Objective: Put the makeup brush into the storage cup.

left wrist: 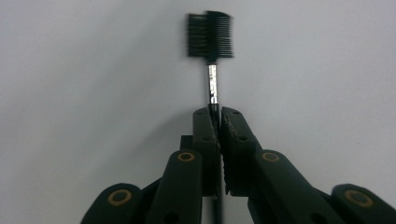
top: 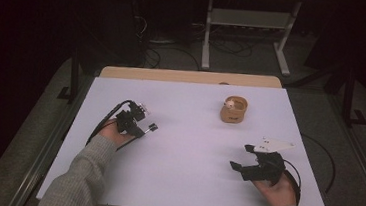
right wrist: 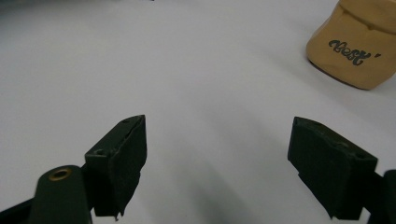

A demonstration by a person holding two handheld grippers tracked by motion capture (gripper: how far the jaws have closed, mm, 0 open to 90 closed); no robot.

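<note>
My left gripper (left wrist: 217,112) is shut on the thin metal stem of a small black brow brush with a comb edge (left wrist: 210,35). In the high view that gripper (top: 141,128) sits at the table's left, with the brush head (top: 152,127) sticking out to the right just over the surface. My right gripper (top: 241,157) rests at the right front of the table with its jaws wide apart and nothing between them (right wrist: 217,140). A tan pouch printed "Best" (right wrist: 357,39) stands beyond it, at the back right (top: 234,109), with something small and white in its open top.
The white table top (top: 187,148) has a wooden strip along its far edge. Past the table are a dark floor, cables and a white metal frame (top: 248,23). The person's grey sleeves come in from the bottom.
</note>
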